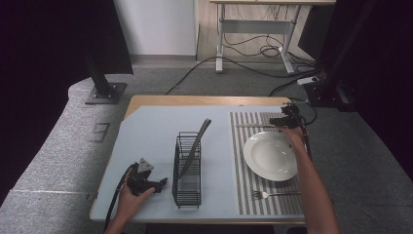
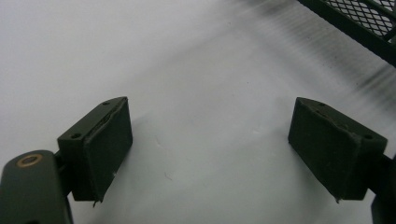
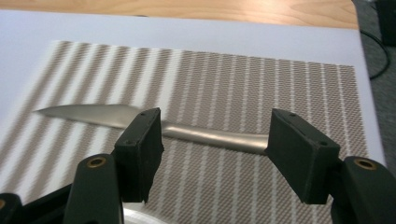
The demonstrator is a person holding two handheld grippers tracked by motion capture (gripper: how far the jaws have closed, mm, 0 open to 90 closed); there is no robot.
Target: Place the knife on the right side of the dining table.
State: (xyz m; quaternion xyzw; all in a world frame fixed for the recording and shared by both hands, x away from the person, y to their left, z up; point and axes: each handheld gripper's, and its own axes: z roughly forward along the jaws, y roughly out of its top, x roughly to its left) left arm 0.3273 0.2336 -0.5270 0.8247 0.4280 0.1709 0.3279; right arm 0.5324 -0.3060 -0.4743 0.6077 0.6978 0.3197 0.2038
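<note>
Table-setting looks to be the job here, judging from the layout: a striped placemat [image 1: 246,161] carries a white plate [image 1: 270,156], a fork [image 1: 272,194] lies on the mat near the person's edge, and a knife [image 3: 154,123] lies flat on the mat beyond the plate. The right gripper [image 3: 215,140] hovers low over that knife with its jaws spread wide, one on each side of the handle, holding nothing; whether it is about to close on the knife or has just set it down I cannot tell from this moment alone. If a pickup is meant, the next move calls for lowering until the jaws bracket the slim handle, then closing squarely, since the flat metal could slip or pivot. The left gripper [image 1: 146,183] rests on the pale table cover [image 2: 187,70] near the front edge, its jaws also wide apart and empty, just beside a black wire rack [image 1: 187,170] in which a dark utensil [image 1: 195,144] leans.
</note>
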